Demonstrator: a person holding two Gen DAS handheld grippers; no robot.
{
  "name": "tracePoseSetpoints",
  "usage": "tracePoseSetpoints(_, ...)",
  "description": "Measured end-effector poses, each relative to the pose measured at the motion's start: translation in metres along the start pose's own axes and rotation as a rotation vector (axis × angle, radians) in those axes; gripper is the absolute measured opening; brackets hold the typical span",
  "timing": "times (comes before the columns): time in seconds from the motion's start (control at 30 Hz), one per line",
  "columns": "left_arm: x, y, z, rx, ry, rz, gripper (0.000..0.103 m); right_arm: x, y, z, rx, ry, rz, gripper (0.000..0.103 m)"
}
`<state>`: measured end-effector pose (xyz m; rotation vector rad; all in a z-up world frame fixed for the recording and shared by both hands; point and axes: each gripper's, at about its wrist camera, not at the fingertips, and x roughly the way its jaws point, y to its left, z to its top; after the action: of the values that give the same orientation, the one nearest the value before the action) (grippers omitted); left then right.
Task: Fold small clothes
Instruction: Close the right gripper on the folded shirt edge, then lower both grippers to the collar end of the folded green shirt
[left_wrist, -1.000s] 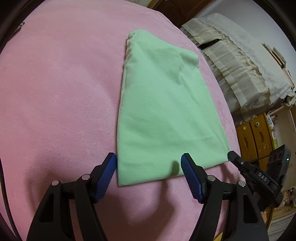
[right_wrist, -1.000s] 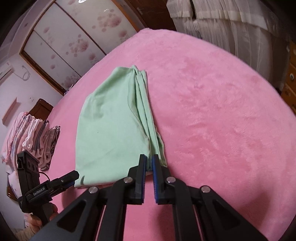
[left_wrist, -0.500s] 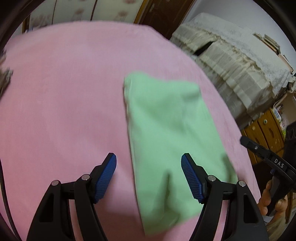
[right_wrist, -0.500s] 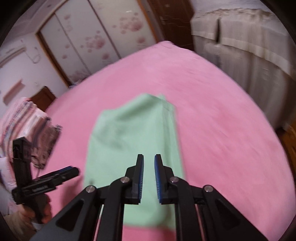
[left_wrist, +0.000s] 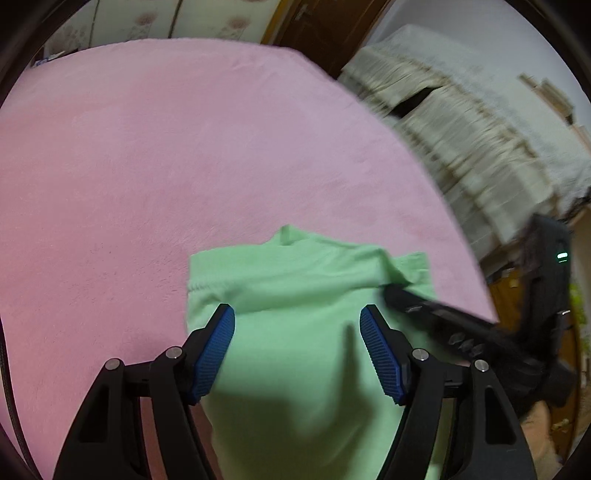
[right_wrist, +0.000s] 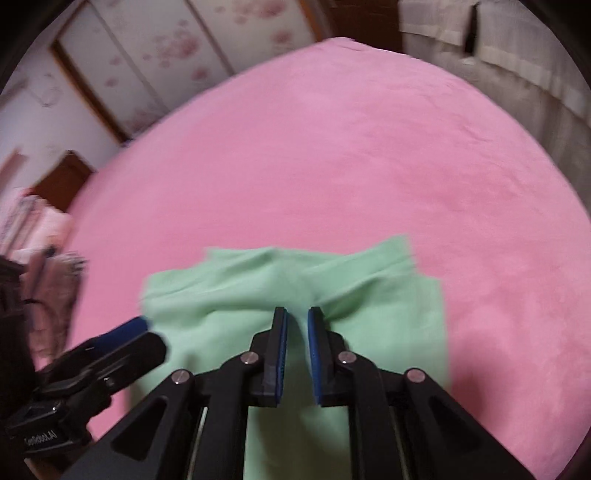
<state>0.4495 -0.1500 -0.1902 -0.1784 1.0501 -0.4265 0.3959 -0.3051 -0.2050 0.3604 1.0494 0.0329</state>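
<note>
Gripping the green garment (right_wrist: 388, 325), the right gripper (right_wrist: 295, 321) jaws pinch it; left gripper (left_wrist: 297, 325) jaws gape above.

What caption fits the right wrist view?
Right gripper, jaws nearly shut, pinches a fold of the green garment over the pink blanket.

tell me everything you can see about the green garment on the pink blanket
The green garment is pale mint, of soft, plain knit-like cloth. It lies on the pink blanket, its far end bunched in loose folds and its near part running under both grippers. The right gripper, jaws nearly shut, seems to pinch a raised fold. The left gripper hangs open over it, pads apart.
</note>
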Motion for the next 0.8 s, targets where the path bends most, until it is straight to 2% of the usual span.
tracePoseSetpoints(0.03,0.006,0.002,0.000,0.001,0.008,0.024,0.069,0.002,-0.006,0.000,0.012,0.002,-0.012,0.000)
tracePoseSetpoints(0.13,0.018,0.004,0.001,0.017,0.009,0.084,0.068,0.000,-0.020,-0.001,0.043,-0.008,-0.023,0.000)
tracePoseSetpoints(0.3,0.008,0.004,0.010,-0.016,-0.006,0.085,0.068,-0.022,-0.029,-0.003,0.047,-0.056,-0.053,0.000)
tracePoseSetpoints(0.37,-0.004,0.007,0.014,-0.025,-0.030,0.080,0.073,-0.035,-0.030,-0.004,0.032,-0.080,-0.065,0.000)
tracePoseSetpoints(0.4,-0.014,0.010,0.016,-0.030,-0.051,0.079,0.081,-0.044,-0.031,-0.005,0.019,-0.095,-0.082,0.004)
tracePoseSetpoints(0.43,-0.021,0.012,0.017,-0.031,-0.061,0.080,0.089,-0.049,-0.036,-0.005,0.014,-0.101,-0.087,0.005)
tracePoseSetpoints(0.57,-0.054,0.027,0.019,-0.049,-0.093,0.069,0.090,-0.069,-0.051,-0.008,0.028,-0.086,-0.039,0.008)
tracePoseSetpoints(0.6,-0.064,0.033,0.016,-0.060,-0.094,0.056,0.090,-0.073,-0.053,-0.010,0.030,-0.077,-0.028,0.015)
tracePoseSetpoints(0.63,-0.071,0.035,0.013,-0.067,-0.097,0.045,0.090,-0.076,-0.055,-0.011,0.031,-0.069,-0.020,0.028)
tracePoseSetpoints(0.7,-0.087,0.042,0.005,-0.065,-0.091,0.023,0.090,-0.088,-0.058,-0.020,0.032,-0.064,0.001,0.043)
tracePoseSetpoints(0.8,-0.108,0.053,-0.011,-0.016,-0.080,0.017,0.090,-0.102,-0.062,-0.031,0.029,-0.061,0.040,0.047)
